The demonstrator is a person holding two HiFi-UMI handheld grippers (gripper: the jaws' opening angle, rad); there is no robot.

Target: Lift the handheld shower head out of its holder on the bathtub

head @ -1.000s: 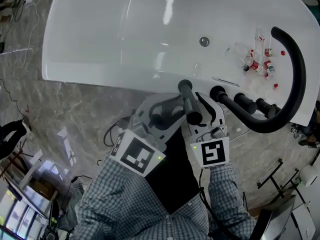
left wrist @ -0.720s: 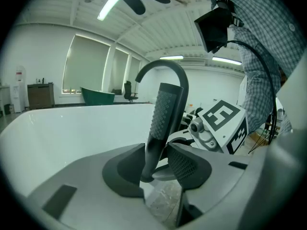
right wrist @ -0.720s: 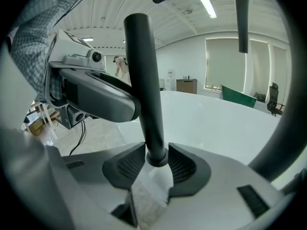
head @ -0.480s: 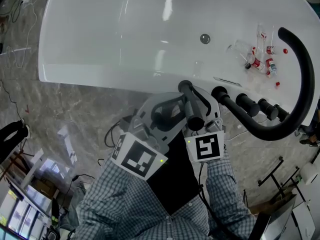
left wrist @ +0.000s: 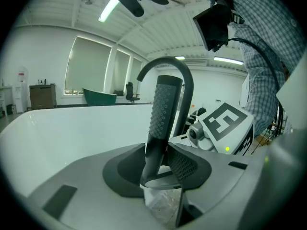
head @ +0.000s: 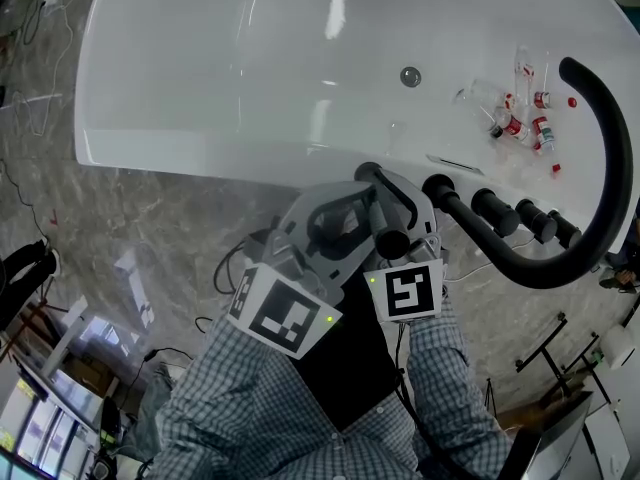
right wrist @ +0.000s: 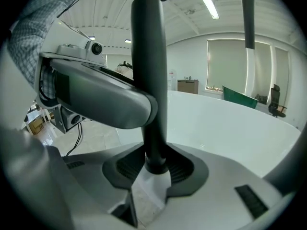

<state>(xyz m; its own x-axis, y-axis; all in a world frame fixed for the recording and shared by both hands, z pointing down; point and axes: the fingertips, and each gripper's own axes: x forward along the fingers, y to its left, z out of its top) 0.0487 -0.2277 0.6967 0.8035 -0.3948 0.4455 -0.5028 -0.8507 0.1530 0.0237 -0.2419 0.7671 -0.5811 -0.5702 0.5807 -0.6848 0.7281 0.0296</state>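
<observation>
The left gripper (left wrist: pixel 160 166) has its jaws clamped on the shower head (left wrist: pixel 163 111), whose textured black handle rises from between them. The right gripper (right wrist: pixel 154 169) has just been opening its jaws. They stand apart around the same handle, at the bathtub (head: pixel 250 68) rim.

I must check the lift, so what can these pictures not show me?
Holder: head view, lost behind the shower head and left gripper.
Bottles: head view, labels too small.
Spout: right gripper view, cut by the top edge.
</observation>
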